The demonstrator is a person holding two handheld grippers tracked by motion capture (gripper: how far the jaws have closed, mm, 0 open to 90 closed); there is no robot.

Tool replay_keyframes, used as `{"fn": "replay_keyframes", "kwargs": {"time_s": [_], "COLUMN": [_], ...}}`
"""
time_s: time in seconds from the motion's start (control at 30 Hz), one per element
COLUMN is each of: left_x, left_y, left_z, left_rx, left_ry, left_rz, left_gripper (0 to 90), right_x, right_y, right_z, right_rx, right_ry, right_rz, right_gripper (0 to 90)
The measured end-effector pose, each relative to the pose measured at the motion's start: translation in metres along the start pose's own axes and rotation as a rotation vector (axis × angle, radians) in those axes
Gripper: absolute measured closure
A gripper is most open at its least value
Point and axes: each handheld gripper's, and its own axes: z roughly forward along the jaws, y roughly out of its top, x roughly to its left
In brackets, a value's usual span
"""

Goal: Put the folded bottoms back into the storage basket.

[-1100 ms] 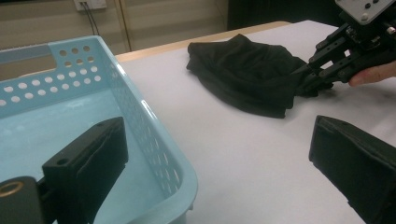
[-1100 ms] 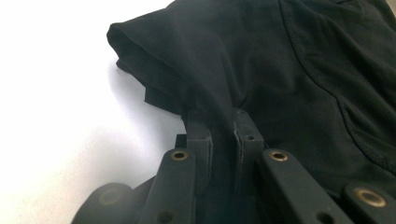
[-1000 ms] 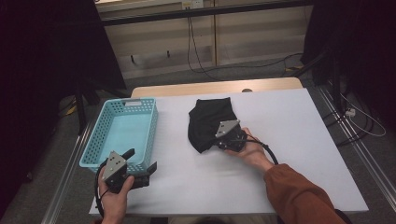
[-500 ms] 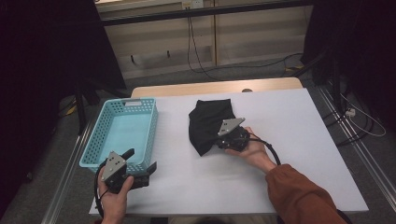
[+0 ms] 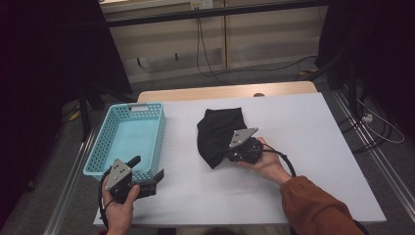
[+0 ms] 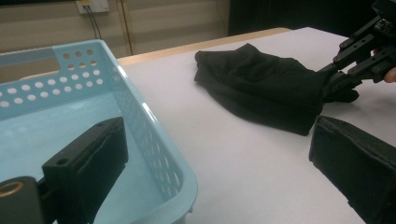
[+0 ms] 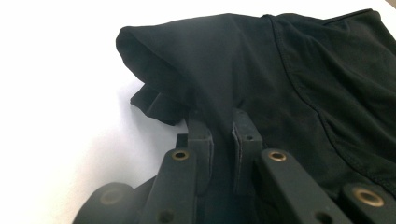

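Note:
A crumpled black cloth [image 5: 215, 134] lies on the white table [image 5: 303, 147], right of centre. My right gripper [image 5: 230, 154] is at its near right edge. In the right gripper view the jaws are shut on a fold of the cloth [image 7: 261, 70], which is pinched between the right gripper [image 7: 222, 119] pads and lifted a little. My left gripper [image 5: 147, 166] rests near the table's front left, open, with nothing between its fingers. In the left gripper view its jaws straddle the basket's corner, and the cloth [image 6: 261, 88] and the right gripper [image 6: 345, 79] lie beyond.
A light blue perforated basket [image 5: 105, 142] stands at the table's left side, with nothing in it; its near corner [image 6: 154, 130] is just ahead of the left gripper. A cable trails from the right gripper across the table. The floor drops away past the table's edges.
The right gripper has edged slightly to the right with the cloth's fold in it. The left gripper has kept still.

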Motion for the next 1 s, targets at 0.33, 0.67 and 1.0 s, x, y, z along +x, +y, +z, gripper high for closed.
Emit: {"fn": "replay_keyframes", "kwargs": {"time_s": [0.33,0.67,1.0], "left_x": [-0.002,-0.007,-0.015], "left_y": [0.001,0.004,0.01], "left_z": [0.001,0.005,0.019], "left_rx": [-0.005,-0.008,0.005], "left_ry": [-0.007,-0.032,-0.069], "left_rz": [-0.005,0.001,0.032], "left_gripper": [4.6,5.2,5.2], "right_x": [0.012,0.02,0.03], "right_y": [0.002,0.001,-0.001], "right_z": [-0.006,-0.014,-0.018], "right_rx": [-0.012,-0.03,-0.032], "right_ry": [0.02,0.032,0.042], "right_rz": [-0.019,-0.013,-0.017], "right_gripper": [81.5,81.5,81.5]}}
